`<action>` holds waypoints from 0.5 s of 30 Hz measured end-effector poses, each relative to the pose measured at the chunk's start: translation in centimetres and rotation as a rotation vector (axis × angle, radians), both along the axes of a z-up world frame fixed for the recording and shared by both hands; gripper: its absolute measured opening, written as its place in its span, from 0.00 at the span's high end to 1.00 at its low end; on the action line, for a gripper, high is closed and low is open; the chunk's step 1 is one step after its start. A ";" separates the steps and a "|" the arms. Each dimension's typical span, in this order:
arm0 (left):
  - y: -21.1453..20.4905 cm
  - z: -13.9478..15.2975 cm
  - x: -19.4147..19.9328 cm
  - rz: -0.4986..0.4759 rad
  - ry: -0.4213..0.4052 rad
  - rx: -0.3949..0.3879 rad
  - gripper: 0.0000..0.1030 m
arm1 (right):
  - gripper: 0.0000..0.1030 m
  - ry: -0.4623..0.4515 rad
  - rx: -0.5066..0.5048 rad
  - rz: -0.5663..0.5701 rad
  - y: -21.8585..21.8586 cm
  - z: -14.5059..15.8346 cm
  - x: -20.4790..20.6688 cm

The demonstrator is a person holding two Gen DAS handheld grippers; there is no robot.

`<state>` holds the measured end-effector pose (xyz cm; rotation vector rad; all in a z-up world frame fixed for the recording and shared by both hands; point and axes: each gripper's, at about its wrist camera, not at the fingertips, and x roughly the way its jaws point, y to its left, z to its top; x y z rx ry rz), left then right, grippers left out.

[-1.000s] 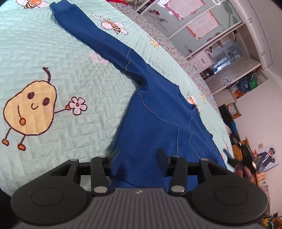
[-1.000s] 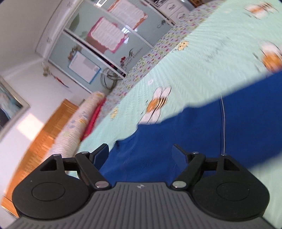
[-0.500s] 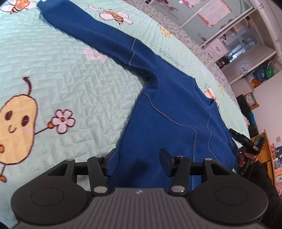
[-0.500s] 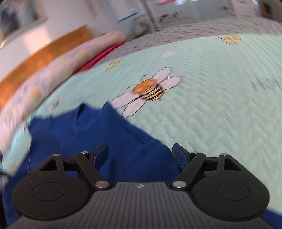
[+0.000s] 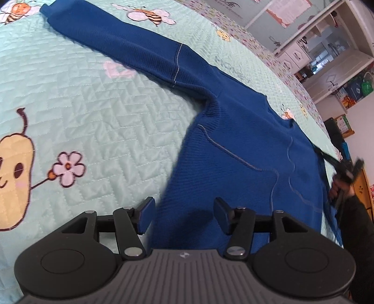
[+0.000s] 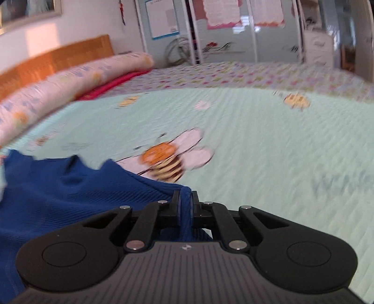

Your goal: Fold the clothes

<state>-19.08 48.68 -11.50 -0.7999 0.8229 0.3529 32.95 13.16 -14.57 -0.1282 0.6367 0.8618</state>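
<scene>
The blue ribbed knit sweater (image 5: 233, 140) lies flat on the bed's mint quilted bedspread (image 5: 105, 121), one sleeve stretched far across it. My right gripper (image 6: 185, 203) has just snapped its jaws tight on a fold of the sweater's edge. My left gripper (image 5: 184, 214) has been widening its jaws, which straddle the hem without pinching. Gathering grips before the first fold, I judge; next, my left must close on cloth.

Readable text: one word only, grey letters printed on the mint quilt (image 5: 93, 131) beside the blue sweater's shoulder; I read it as "HONEY" (image 5: 231, 67), partly smeared. Papers on the cupboard doors (image 6: 222, 11) are too blurred to read.
</scene>
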 end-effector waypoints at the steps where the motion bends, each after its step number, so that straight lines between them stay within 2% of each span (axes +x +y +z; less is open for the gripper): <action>1: 0.0 0.0 0.0 -0.002 -0.003 -0.001 0.44 | 0.95 -0.005 -0.037 -0.006 0.8 -0.3 0.7; 3: -0.1 0.1 0.0 -0.005 -0.009 -0.004 0.44 | 0.93 -0.003 -0.107 -0.025 2.1 -1.3 2.0; 5: -0.2 0.1 0.0 -0.008 -0.015 -0.007 0.44 | 0.87 0.018 -0.106 -0.037 2.0 -1.8 2.2; 6: -0.2 0.1 -0.1 -0.008 -0.019 -0.009 0.43 | 0.82 0.036 -0.075 -0.068 1.5 -1.6 2.1; 7: -0.2 0.0 -0.1 -0.008 -0.023 -0.010 0.43 | 0.72 0.053 -0.044 -0.101 0.9 -1.3 2.0; 8: -0.1 0.0 -0.2 -0.009 -0.027 -0.012 0.43 | 0.68 0.065 -0.010 -0.145 0.3 -0.9 1.6; 10: -0.1 0.3 -0.2 -0.015 -0.045 -0.004 0.43 | 0.68 0.083 0.109 -0.219 -1.7 0.4 -0.5; 12: -0.2 1.3 0.1 -0.040 -0.089 0.017 0.43 | 0.62 0.111 0.248 -0.262 -3.9 1.7 -3.4; 13: -0.2 2.0 0.5 -0.066 -0.117 0.036 0.43 | 0.51 0.143 0.301 -0.247 -4.7 1.9 -5.3; 15: 0.0 3.7 2.4 -0.124 -0.164 0.091 0.43 | 0.45 0.177 0.362 -0.204 -5.3 1.3 -9.9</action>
